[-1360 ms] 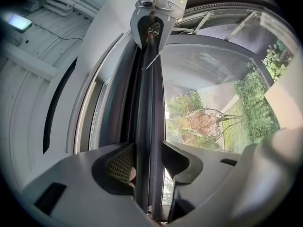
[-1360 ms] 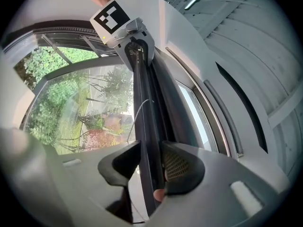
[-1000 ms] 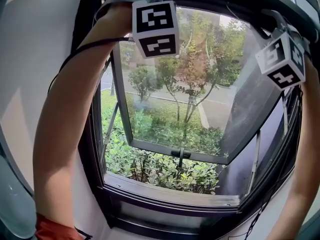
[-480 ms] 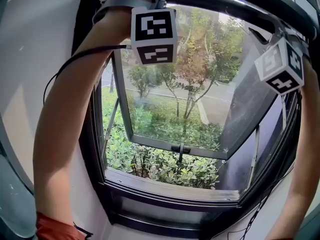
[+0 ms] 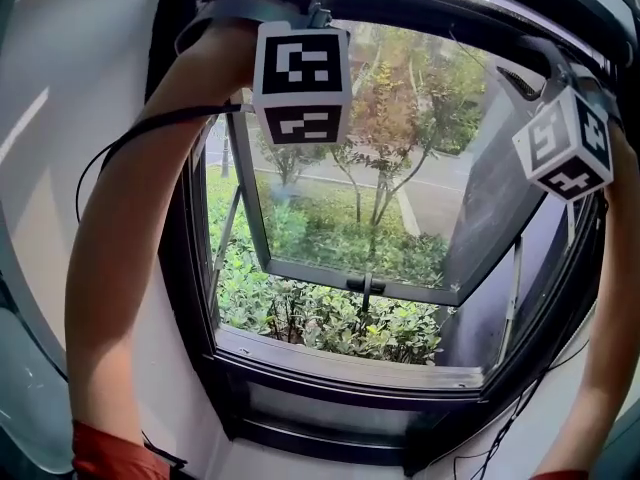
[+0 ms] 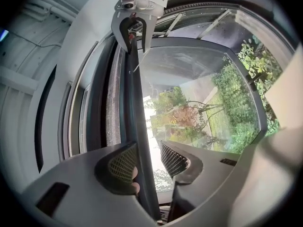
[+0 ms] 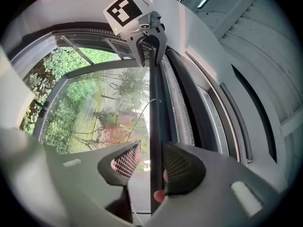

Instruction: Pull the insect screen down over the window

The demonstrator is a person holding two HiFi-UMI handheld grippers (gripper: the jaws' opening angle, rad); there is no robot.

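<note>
The insect screen's dark pull bar (image 5: 430, 6) lies across the top of the window. In the left gripper view the pull bar (image 6: 135, 103) passes between the pads of my left gripper (image 6: 147, 160), which is shut on it. A narrow strip of grey mesh (image 6: 112, 112) shows beside the bar. My right gripper (image 7: 151, 162) is shut on the same bar (image 7: 155, 108) further along, with the mesh (image 7: 182, 112) next to it. Each gripper sees the other at the bar's far end. From the head view only their marker cubes (image 5: 300, 68) (image 5: 565, 143) show; the jaws are hidden.
The glass sash (image 5: 350, 268) is tilted outward, its handle (image 5: 365, 286) at the bottom edge. The sill (image 5: 350, 363) runs below, with shrubs and a path outside. Both of the person's forearms frame the opening, and a black cable (image 5: 130, 133) hangs off the left one.
Both grippers have come down a little with the pull bar held between them. A light strip of the frame now shows above the bar at the top of the window.
</note>
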